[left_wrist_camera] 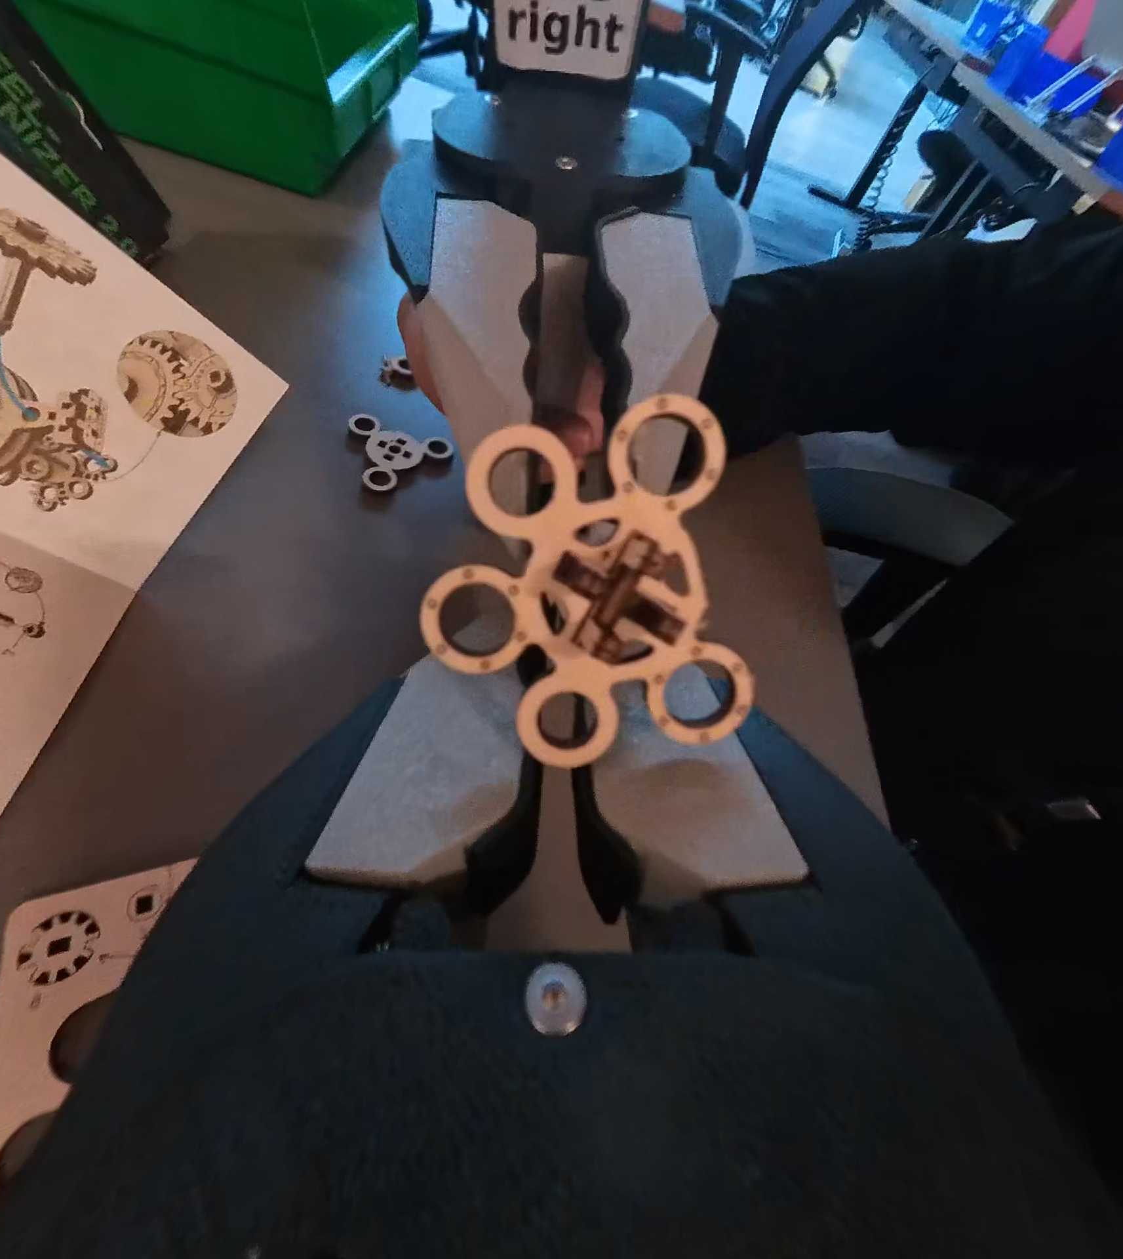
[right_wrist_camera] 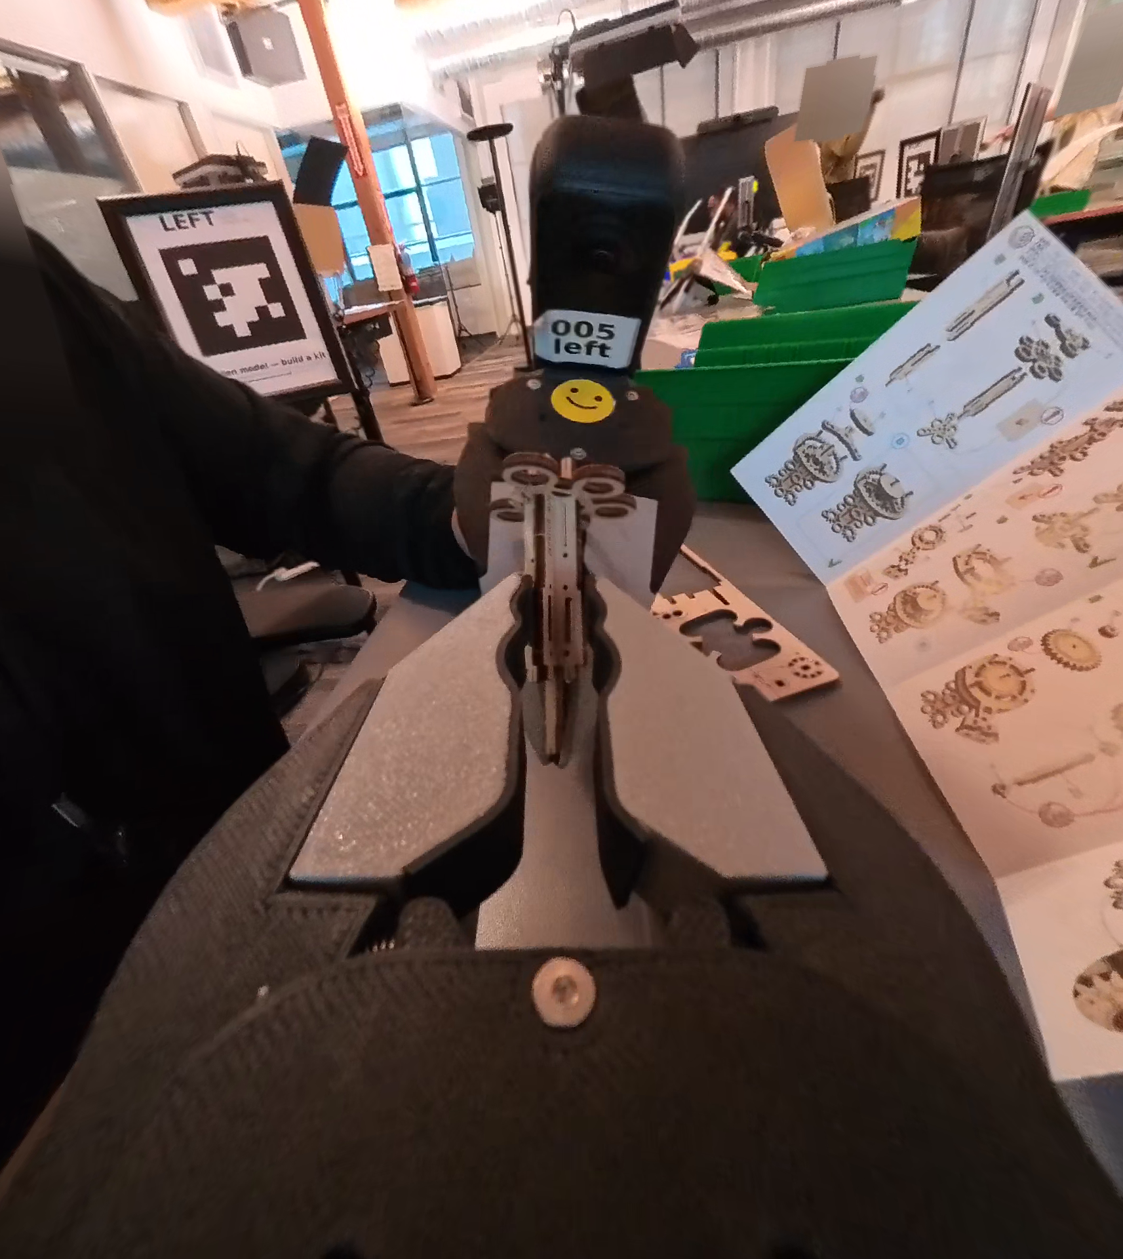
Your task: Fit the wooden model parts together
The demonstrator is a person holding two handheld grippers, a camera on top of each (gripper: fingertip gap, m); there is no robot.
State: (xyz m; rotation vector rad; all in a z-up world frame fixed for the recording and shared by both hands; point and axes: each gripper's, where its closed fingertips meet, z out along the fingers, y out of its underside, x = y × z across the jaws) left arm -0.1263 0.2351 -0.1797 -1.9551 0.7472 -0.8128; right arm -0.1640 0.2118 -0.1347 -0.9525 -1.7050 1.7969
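A pale wooden plate with five rings (left_wrist_camera: 586, 586) hangs in mid-air between my two grippers. My left gripper (left_wrist_camera: 558, 756) is shut on its lowest ring. A cross-shaped wooden shaft sits in the plate's centre hole, with its end (left_wrist_camera: 620, 599) poking through. My right gripper (right_wrist_camera: 555, 586) is shut on that shaft (right_wrist_camera: 555, 627) and faces the left one. In the right wrist view the plate (right_wrist_camera: 565, 484) shows edge-on at the shaft's far end. The right gripper's fingers (left_wrist_camera: 477, 327) point at me from behind the plate, and their tips are hidden.
A folded instruction sheet (left_wrist_camera: 68, 409) (right_wrist_camera: 1021, 613) lies on the dark table (left_wrist_camera: 259, 613). A small three-ring part (left_wrist_camera: 398, 453) and another small part (left_wrist_camera: 398, 368) lie beyond the plate. A punched wooden sheet (left_wrist_camera: 68, 954) (right_wrist_camera: 742, 640), green bins (left_wrist_camera: 238, 82) and a black sleeve (left_wrist_camera: 953, 340) are near. One gripper's finger ends stand about 5 centimetres off the other's.
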